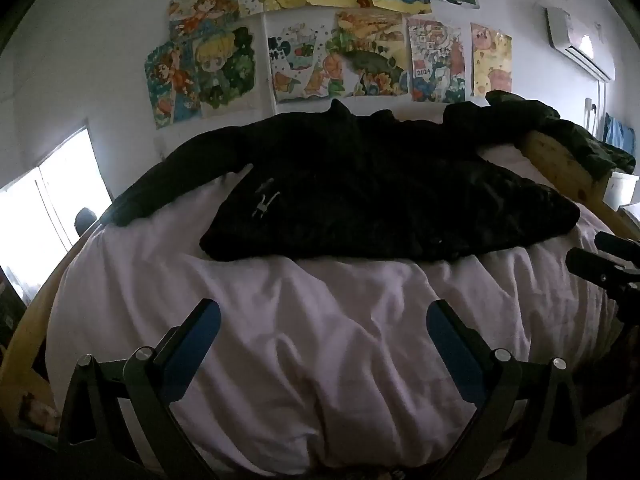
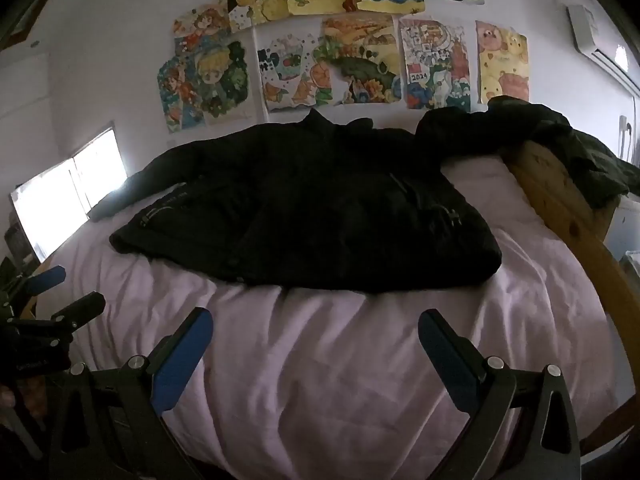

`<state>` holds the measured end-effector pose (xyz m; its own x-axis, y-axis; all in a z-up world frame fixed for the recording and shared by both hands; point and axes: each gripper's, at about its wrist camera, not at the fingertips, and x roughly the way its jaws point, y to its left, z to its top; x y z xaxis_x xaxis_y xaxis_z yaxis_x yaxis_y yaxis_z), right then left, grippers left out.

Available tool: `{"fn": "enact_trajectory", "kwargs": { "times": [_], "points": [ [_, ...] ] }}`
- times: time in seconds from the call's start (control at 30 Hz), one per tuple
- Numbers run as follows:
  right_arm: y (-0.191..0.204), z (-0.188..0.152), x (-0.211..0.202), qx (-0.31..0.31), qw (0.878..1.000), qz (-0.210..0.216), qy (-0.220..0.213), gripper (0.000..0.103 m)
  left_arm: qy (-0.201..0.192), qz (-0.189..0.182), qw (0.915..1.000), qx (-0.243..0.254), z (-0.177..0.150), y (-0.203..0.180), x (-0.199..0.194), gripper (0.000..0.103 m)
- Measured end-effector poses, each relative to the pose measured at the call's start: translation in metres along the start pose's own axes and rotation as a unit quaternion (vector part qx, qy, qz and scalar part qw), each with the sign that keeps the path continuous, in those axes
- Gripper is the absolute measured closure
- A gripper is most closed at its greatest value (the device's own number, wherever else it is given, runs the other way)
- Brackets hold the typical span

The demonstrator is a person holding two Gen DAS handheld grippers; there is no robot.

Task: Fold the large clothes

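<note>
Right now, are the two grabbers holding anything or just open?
Left gripper: open, holding nothing, above the pink sheet.
Right gripper: open, holding nothing, short of the black jacket.

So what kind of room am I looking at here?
Most likely a bedroom, perhaps a child's: a wooden-framed bed with a pale pink cover, colourful drawings taped to the wall, and a black jacket laid out.

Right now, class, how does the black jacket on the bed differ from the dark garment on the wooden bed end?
The black jacket lies spread flat on the pink sheet; the dark garment is bunched up. The jacket rests mid-bed; the garment hangs over the wooden bed end. The jacket looks black; the garment greenish. No gripper touches either.
</note>
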<state>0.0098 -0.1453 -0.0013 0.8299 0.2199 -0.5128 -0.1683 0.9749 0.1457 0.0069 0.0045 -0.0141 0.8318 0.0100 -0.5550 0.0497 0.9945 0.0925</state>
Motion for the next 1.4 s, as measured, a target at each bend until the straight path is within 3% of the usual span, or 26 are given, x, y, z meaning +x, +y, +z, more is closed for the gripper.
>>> {"fn": "enact_trajectory", "kwargs": {
  "times": [1.4],
  "points": [
    [0.003,0.0049,0.0008,0.001,1.0,-0.007,0.011,0.0,0.004,0.0,1.0,-0.003,0.0038,0.0018,-0.0019,0.002]
  ]
}}
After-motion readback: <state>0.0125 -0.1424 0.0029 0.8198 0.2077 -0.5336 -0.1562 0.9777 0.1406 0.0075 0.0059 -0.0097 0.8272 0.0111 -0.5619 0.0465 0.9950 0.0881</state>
